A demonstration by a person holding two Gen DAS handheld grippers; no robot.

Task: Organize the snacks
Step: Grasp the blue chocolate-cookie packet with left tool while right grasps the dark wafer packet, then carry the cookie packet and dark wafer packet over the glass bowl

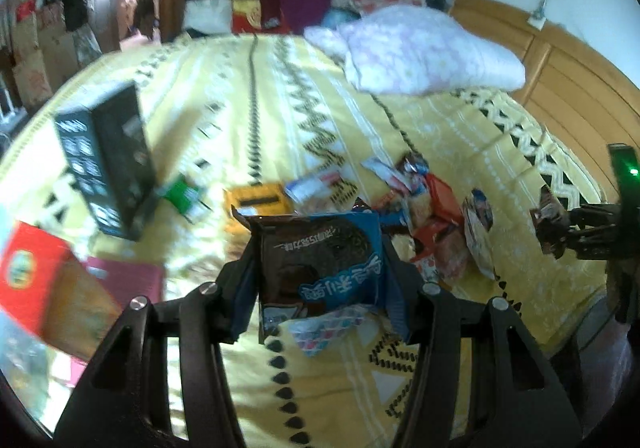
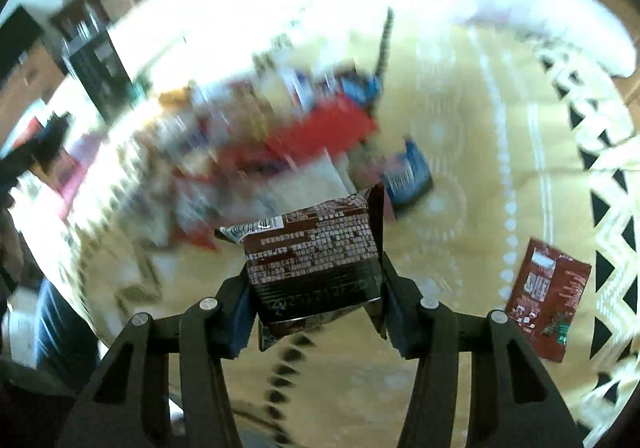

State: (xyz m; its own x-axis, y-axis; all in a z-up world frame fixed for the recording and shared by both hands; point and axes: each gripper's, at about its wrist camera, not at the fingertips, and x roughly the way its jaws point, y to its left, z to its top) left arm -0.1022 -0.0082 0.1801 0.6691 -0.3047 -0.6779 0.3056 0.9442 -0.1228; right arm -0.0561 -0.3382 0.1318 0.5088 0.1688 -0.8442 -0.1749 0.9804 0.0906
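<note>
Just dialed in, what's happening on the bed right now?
A person is sorting snacks on a yellow bedspread. The left gripper is clamped on a blue cookie packet, the right gripper on a brown packet. A mixed snack pile waits behind them; another brown packet lies apart.

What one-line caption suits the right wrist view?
Right gripper clamps a brown snack packet above the yellow bedspread; another brown packet lies nearby.

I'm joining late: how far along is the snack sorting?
Early. Done: one brown packet lies apart on the bedspread. In hand: the left gripper holds a blue-and-brown packet, the right gripper another brown packet. Left: the mixed snack pile.
</note>
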